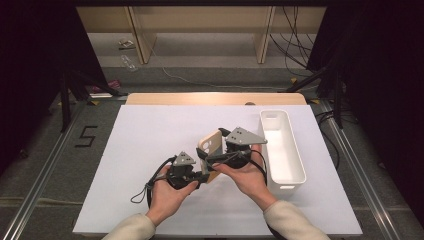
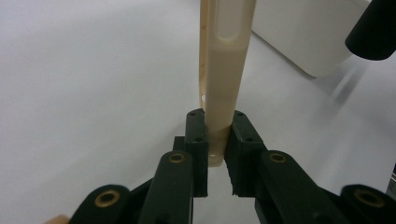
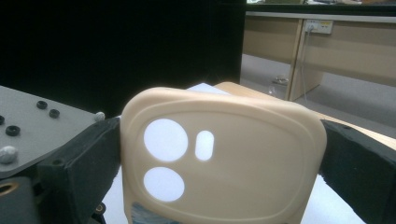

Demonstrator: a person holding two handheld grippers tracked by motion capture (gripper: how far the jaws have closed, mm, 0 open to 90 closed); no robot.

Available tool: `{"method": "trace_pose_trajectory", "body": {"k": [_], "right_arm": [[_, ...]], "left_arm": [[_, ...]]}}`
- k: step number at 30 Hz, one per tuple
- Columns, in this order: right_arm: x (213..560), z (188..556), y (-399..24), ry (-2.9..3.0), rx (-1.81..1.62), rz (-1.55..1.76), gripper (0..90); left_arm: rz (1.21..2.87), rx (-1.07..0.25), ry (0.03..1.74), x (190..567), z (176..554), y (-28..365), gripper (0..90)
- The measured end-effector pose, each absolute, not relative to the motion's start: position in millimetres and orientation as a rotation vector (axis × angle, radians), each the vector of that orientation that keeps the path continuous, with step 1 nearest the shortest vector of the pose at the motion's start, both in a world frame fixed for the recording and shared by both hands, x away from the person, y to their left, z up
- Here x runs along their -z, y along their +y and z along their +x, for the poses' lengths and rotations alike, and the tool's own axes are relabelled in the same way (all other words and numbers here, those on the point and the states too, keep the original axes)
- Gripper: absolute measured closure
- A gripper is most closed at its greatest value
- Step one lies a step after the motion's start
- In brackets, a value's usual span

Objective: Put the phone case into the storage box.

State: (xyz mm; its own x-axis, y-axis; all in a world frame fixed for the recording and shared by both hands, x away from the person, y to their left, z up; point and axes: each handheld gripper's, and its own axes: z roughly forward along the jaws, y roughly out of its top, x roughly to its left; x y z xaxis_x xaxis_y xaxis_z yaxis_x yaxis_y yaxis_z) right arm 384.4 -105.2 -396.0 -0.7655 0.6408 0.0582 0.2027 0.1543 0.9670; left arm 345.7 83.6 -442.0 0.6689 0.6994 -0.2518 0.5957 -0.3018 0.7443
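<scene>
High view shows both grippers holding a cream phone case (image 1: 210, 146) above the white table (image 1: 145, 150). Left gripper (image 2: 215, 154) pinches its bottom edge. Right gripper (image 3: 219, 158) clamps its sides.

Thing: cream phone case (image 1: 210, 146), with three camera cutouts near one end.
Pose: raised off the table, tilted.
Place: table centre, toward 6 o'clock.
Hold: both grippers clamped it.

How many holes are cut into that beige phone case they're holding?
3, at the case's upper left in the right gripper view: two round holes, one above the other, and a small oval slot beside the top one. Its lower part is out of frame.
</scene>
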Motion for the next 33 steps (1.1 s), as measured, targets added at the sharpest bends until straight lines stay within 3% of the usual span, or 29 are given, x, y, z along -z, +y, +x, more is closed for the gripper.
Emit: {"method": "trace_pose_trajectory", "body": {"k": [8, 33], "right_arm": [[396.2, 383.6, -105.1, 2.063, -1.634, 0.798, 8.8], [395.8, 382.4, -103.9, 2.041, -1.640, 0.780, 10.9]], "left_arm": [[2.006, -0.143, 1.002, 442.2, 345.8, 83.5, 79.8], [1.991, -0.152, 0.987, 442.8, 346.5, 84.5, 79.4]]}}
